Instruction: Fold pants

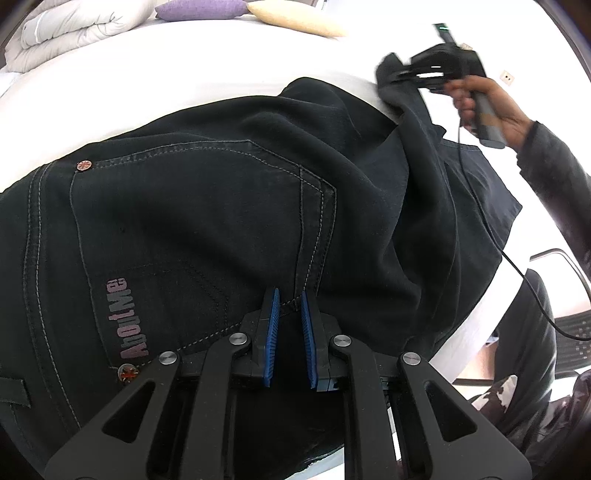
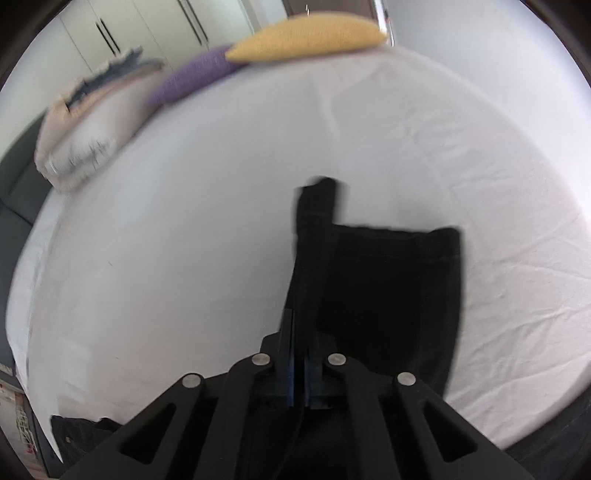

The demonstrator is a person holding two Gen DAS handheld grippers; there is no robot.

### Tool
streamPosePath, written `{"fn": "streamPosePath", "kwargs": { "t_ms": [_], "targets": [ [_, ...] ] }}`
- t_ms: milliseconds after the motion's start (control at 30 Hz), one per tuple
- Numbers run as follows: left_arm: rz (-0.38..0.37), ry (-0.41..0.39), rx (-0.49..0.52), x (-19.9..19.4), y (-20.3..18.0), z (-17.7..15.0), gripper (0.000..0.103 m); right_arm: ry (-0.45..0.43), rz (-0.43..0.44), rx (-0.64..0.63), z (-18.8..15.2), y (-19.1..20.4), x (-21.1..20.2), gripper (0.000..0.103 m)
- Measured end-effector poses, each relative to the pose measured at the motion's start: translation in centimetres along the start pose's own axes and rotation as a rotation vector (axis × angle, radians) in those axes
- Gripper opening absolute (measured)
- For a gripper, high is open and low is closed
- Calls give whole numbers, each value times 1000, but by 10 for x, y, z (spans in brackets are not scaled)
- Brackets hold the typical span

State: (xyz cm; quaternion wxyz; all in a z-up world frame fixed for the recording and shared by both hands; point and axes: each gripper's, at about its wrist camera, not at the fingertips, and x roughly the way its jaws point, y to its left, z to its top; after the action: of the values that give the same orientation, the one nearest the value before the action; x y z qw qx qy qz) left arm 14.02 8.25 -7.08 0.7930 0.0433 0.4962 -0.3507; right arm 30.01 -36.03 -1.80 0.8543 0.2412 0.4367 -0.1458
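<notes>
Black denim pants [image 1: 207, 221] lie spread over the white bed [image 1: 184, 74], seat side up, reaching to the bed's near edge. Back pocket with pink lettering and two copper rivets faces the left wrist camera.

Far left corner of bed: folded grey-white duvet [image 1: 66, 33]. Next along the far edge: purple cushion [image 1: 201, 8], then yellow cushion [image 1: 295, 20], touching one another.

Left claw [image 1: 290, 295]: blue pads nearly together, pinching a fold of the pants at the stitched seam beside the pocket, close to the near edge of the bed.

Right of that, the leg fabric rises in creases off the mattress up to the right claw [image 1: 397, 72].

Right claw, own camera [image 2: 300, 328]: jaws pressed together on a narrow bunched strip of the pants; frame blurred. Beyond it the leg end, with its hem, hangs over the bed sheet.

Right hand [image 1: 480, 107] grips the claw's handle; dark sleeve [image 1: 554, 177] behind it; black cable [image 1: 495, 236] trails down from the handle.
</notes>
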Motion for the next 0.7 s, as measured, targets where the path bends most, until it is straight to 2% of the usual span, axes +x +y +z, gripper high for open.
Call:
{"fn": "streamPosePath", "kwargs": {
  "t_ms": [133,233,300,433,533,700],
  "targets": [
    [16,9,6,2,-5,3,12,-137,28,84,-24,-46,-73,3],
    [17,16,11,3,-8,4,12,-210,20,210,-68,-102,-127,3],
    [13,23,7,3,-8,6,12,-228,0,288,-99,-136,-149,3],
    [8,43,-12,2,-6,12,12,-198,-15,451,-170,-193,-157,3],
    [27,56,-9,0,-8,16,13,-203,45,581,-206,-218,-149,3],
    [85,70,3,-3,-17,20,13,-238,68,611,-218,-220,-156,3]
  ]
}}
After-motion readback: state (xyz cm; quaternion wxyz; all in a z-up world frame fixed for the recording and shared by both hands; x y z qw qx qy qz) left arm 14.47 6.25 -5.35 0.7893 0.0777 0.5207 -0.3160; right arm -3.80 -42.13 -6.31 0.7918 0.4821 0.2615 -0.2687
